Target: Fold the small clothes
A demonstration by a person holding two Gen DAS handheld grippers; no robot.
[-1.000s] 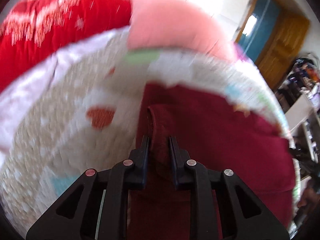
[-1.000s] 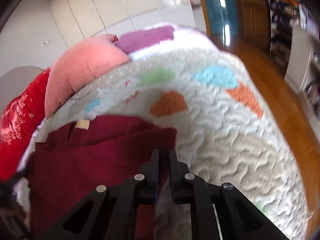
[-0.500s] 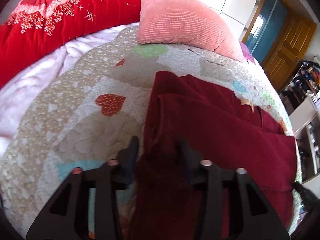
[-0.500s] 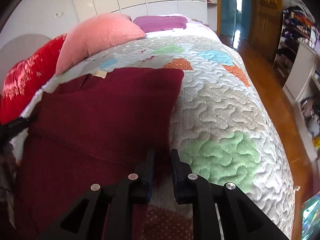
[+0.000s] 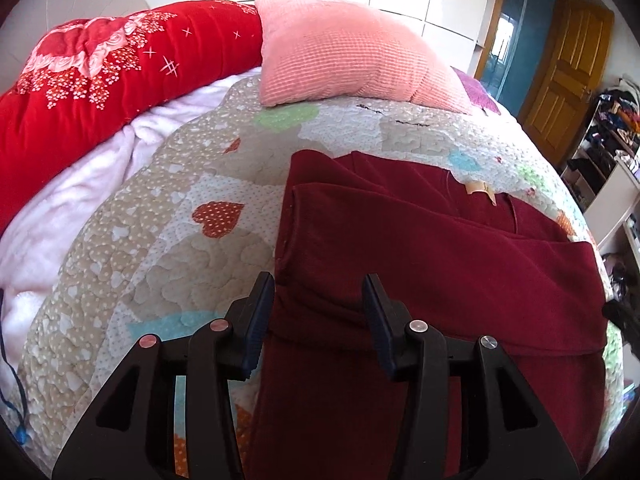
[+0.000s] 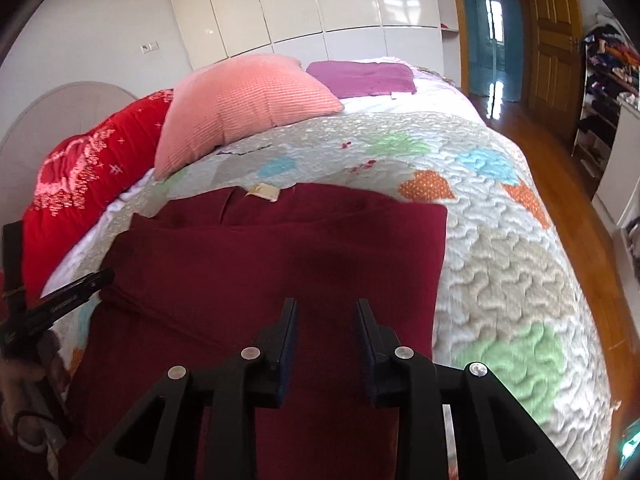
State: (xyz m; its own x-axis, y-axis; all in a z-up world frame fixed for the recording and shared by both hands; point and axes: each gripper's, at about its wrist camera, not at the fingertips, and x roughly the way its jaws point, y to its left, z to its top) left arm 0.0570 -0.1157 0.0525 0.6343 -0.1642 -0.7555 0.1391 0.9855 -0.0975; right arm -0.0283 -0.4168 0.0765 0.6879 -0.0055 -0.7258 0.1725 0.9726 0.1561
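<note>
The dark red garment (image 5: 440, 272) lies folded on the quilt (image 5: 168, 240). The left gripper (image 5: 319, 300) stands apart above it; the right gripper (image 6: 326, 320) is opening, gripping nothing.

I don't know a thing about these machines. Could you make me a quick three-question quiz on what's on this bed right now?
1. True or false: the left claw is clamped on the dark red garment.
2. Which lies nearest the garment's tan label? A) purple cloth B) pink pillow C) red blanket
3. What shape are the coloured patches on the quilt?

Key
1. False: its jaws stand apart, with the garment's edge between them but not pinched.
2. B
3. Hearts
</note>
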